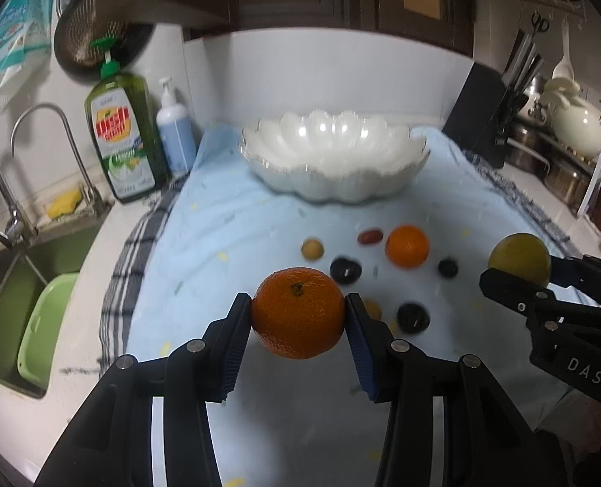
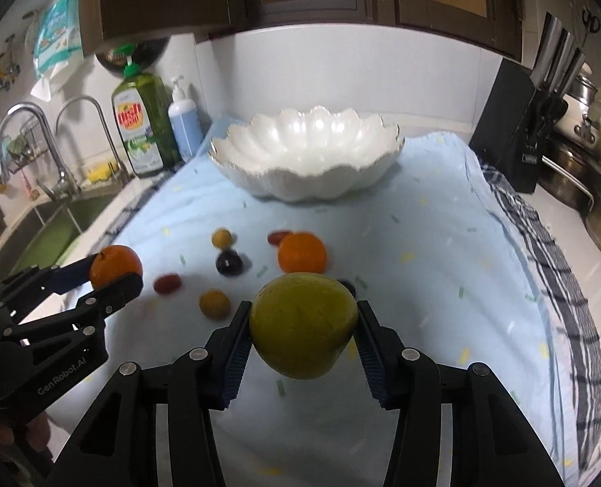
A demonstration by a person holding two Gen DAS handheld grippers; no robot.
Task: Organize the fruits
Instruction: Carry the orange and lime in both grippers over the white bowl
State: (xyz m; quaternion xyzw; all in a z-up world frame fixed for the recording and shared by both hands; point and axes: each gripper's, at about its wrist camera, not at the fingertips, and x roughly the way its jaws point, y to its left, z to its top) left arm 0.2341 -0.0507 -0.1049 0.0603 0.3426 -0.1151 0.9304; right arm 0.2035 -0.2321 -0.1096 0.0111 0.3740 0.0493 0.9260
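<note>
My left gripper (image 1: pixel 298 312) is shut on an orange mandarin (image 1: pixel 298 311) and holds it above the light blue cloth (image 1: pixel 227 243). My right gripper (image 2: pixel 303 326) is shut on a yellow-green fruit (image 2: pixel 303 326), also above the cloth. Each gripper shows in the other's view: the right one with its fruit (image 1: pixel 519 263), the left one with its mandarin (image 2: pixel 115 270). An empty white scalloped bowl (image 1: pixel 381 186) stands at the back of the cloth. On the cloth lie a second orange (image 1: pixel 407 246), dark plums (image 1: pixel 345 270), small yellow fruits (image 1: pixel 312 249) and red fruits (image 1: pixel 370 237).
A sink (image 1: pixel 28 284) with a green tub and taps is at the left. A green dish soap bottle (image 1: pixel 121 138) and a blue pump bottle (image 1: pixel 174 134) stand beside it. A knife block (image 2: pixel 519 121) and pots stand at the right.
</note>
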